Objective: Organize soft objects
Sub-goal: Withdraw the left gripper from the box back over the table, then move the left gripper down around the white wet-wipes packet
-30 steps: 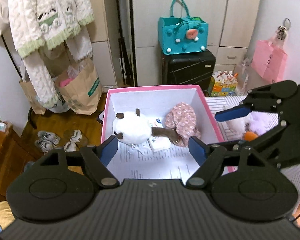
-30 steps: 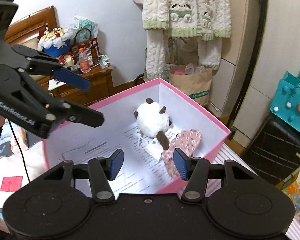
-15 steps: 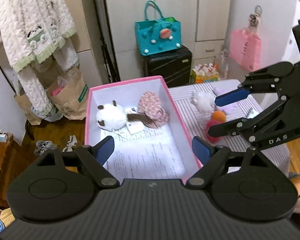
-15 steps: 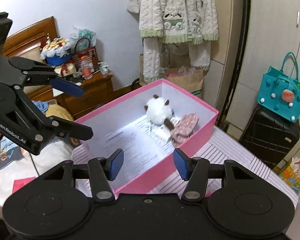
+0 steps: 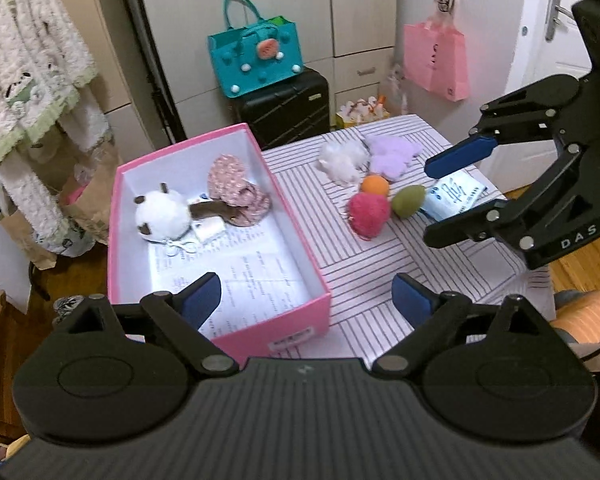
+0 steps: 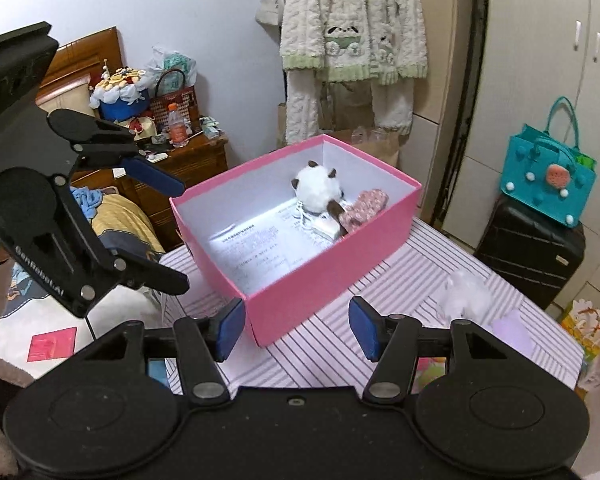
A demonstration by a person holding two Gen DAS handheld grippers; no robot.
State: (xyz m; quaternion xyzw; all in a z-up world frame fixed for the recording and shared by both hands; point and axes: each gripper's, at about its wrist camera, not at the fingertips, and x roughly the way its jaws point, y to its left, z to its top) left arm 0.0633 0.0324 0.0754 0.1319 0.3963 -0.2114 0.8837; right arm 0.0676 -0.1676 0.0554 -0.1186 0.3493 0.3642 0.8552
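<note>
A pink box [image 5: 220, 336] stands on the left of the striped table [image 5: 364, 280]. In it lie a white plush with brown ears [image 5: 162, 214] and a pink floral pouch [image 5: 232, 184]. On the table to its right lie a white fluffy toy [image 5: 342, 160], a purple plush [image 5: 392, 156], an orange ball [image 5: 375, 185], a red ball [image 5: 369, 211], a green sponge [image 5: 408, 200] and a tissue pack [image 5: 454, 196]. My left gripper [image 5: 306, 298] hangs over the box's near right corner, jaws opening, nothing between them. My right gripper [image 5: 430, 202] hovers by the tissue pack, empty, jaws opening slightly.
A black suitcase [image 5: 284, 108] with a teal bag [image 5: 256, 58] on it stands behind the table. A pink bag [image 5: 436, 60] hangs on the wall. Paper bags [image 5: 88, 204] sit left of the box. A wooden nightstand [image 6: 180, 160] and a bed [image 6: 116, 216] lie beyond the left gripper [image 6: 180, 234].
Both grippers have drawn back from above the box, so more of the table and its loose soft things shows. The left jaws have widened.
</note>
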